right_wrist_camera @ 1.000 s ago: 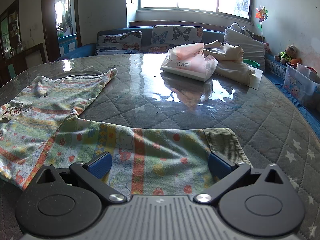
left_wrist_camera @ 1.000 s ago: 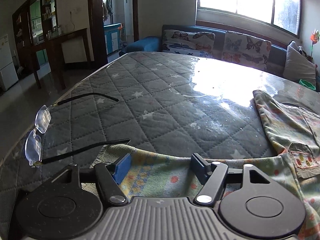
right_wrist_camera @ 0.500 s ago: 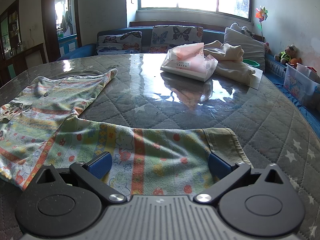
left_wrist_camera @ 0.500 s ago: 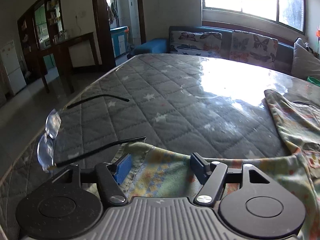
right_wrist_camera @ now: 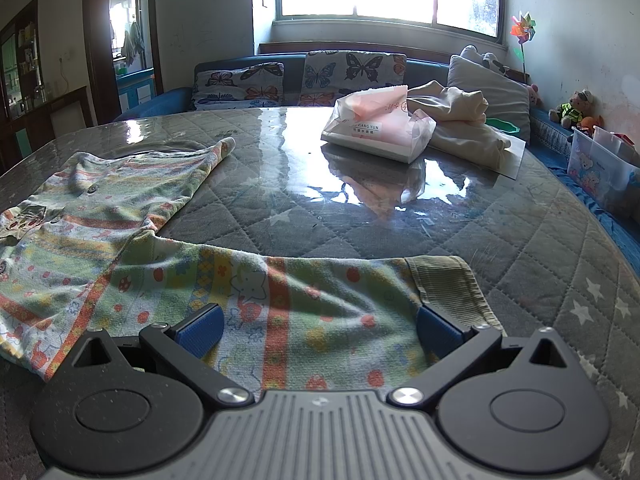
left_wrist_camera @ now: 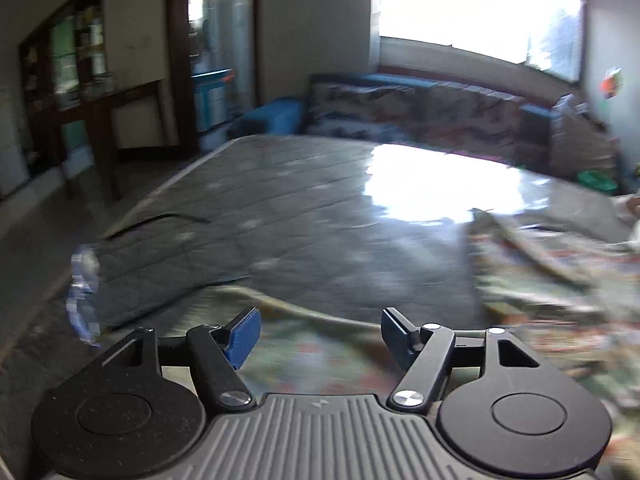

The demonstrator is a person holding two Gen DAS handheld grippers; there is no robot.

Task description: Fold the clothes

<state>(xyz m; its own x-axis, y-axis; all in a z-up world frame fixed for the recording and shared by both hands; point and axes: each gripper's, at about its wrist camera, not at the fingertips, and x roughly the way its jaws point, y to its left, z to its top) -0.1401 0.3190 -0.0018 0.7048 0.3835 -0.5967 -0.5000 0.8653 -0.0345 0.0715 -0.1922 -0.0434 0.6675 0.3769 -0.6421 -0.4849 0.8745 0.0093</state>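
A pastel striped children's garment with cartoon prints (right_wrist_camera: 132, 248) lies spread on the grey quilted star-patterned table cover (right_wrist_camera: 520, 240), its body at the left and one long sleeve stretched across the near edge. The right gripper (right_wrist_camera: 318, 326) hovers over that sleeve with its blue-padded fingers (right_wrist_camera: 200, 330) wide apart; the cloth lies flat beneath and between them, and the ribbed olive cuff (right_wrist_camera: 448, 284) sits just past the right-hand finger. Neither pad presses the fabric.

The left wrist view is smeared by motion. The left gripper (left_wrist_camera: 318, 334) has its fingers parted too, with the garment's other sleeve (left_wrist_camera: 320, 344) under the gap, seemingly ungripped. A pair of rimless spectacles with thin dark arms (left_wrist_camera: 84, 288) rests near its left finger.
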